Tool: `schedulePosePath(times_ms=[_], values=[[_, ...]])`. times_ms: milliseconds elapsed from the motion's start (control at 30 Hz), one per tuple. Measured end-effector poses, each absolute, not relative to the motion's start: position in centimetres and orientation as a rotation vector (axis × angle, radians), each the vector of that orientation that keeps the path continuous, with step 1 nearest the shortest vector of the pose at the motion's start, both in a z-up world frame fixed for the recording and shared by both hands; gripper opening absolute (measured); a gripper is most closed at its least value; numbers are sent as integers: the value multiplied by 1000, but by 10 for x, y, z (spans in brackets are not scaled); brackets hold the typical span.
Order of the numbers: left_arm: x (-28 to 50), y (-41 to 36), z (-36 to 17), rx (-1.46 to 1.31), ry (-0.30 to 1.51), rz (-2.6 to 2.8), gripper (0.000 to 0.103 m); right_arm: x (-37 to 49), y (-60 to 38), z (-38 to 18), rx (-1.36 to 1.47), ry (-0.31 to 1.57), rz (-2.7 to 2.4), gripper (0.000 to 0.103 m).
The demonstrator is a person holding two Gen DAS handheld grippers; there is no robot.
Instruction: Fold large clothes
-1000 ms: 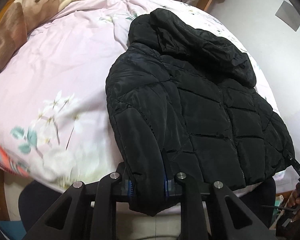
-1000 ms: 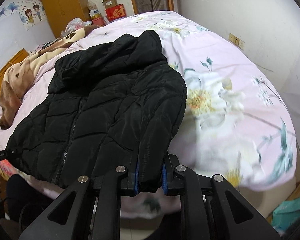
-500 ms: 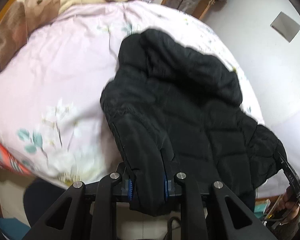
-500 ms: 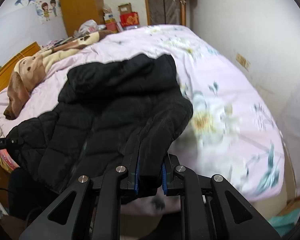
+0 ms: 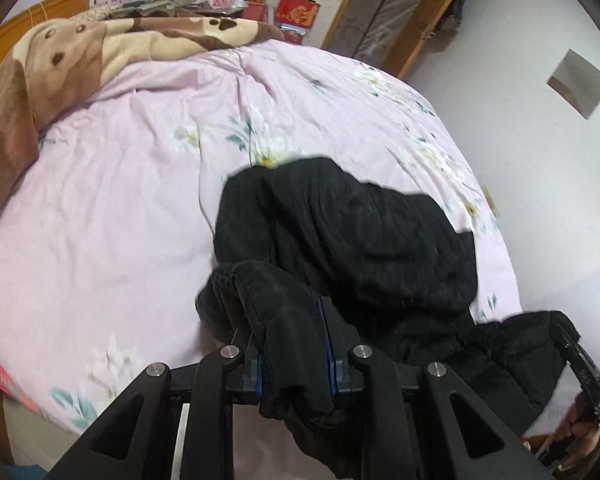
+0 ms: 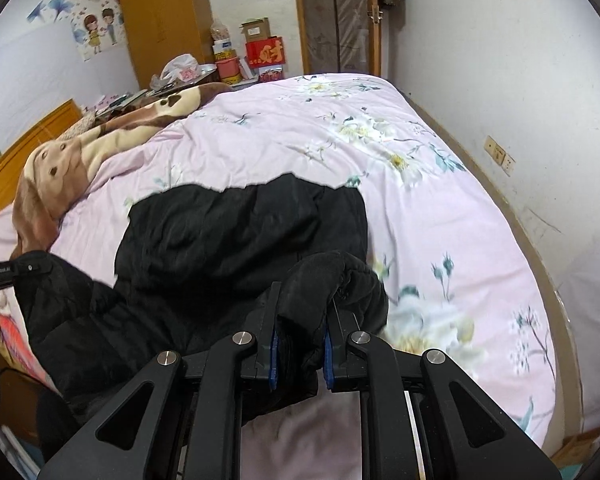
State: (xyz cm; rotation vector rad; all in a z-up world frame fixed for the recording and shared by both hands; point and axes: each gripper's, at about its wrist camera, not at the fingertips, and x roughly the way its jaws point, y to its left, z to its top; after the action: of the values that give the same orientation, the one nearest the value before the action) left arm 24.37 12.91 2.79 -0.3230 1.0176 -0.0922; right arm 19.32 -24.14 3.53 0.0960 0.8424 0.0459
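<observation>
Nearest the left wrist camera, the left gripper (image 5: 294, 364) has its blue-padded jaws clenched on a thick bunch of the black jacket (image 5: 364, 240), whose fabric spills over and below the fingers; in the right wrist view the right gripper (image 6: 299, 354) is likewise clamped on another bunched edge of the same jacket (image 6: 228, 240). The jacket is puffy and quilted with a dull sheen, crumpled into a loose heap at the near edge of the bed, part of it hanging off the side toward the person and part lying on the duvet (image 5: 112, 200). The heap hides the near middle of the bed from both cameras. The duvet (image 6: 440, 208) is pale pink cotton with faint white and teal flower prints, softly wrinkled. Farther back on the left lies a plush brown and cream blanket (image 5: 60, 64) printed with a cartoon dog face and paw marks, rumpled against a wooden headboard (image 6: 28, 136). Beyond the bed stand a red box (image 6: 265, 53) with a gold character, a cardboard box (image 6: 255, 31) above it whose contents cannot be seen, a white plastic bag (image 6: 180, 69) stuffed with something pink, and a tall orange-brown wardrobe (image 6: 164, 20); wall stickers (image 6: 96, 26) of two cartoon figures sit left of it, and a wall socket (image 6: 500, 156) on the right
</observation>
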Motion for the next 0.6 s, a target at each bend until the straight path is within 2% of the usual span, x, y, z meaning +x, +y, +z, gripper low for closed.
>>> schedulePosePath(times_ms=[300,600], values=[[330,135,21,-381,1084,-29,23,297,-254,45,148,932,-1,16],[403,161,-19,-532,1184,31,28,391,-274,14,258,1067,-54,16]])
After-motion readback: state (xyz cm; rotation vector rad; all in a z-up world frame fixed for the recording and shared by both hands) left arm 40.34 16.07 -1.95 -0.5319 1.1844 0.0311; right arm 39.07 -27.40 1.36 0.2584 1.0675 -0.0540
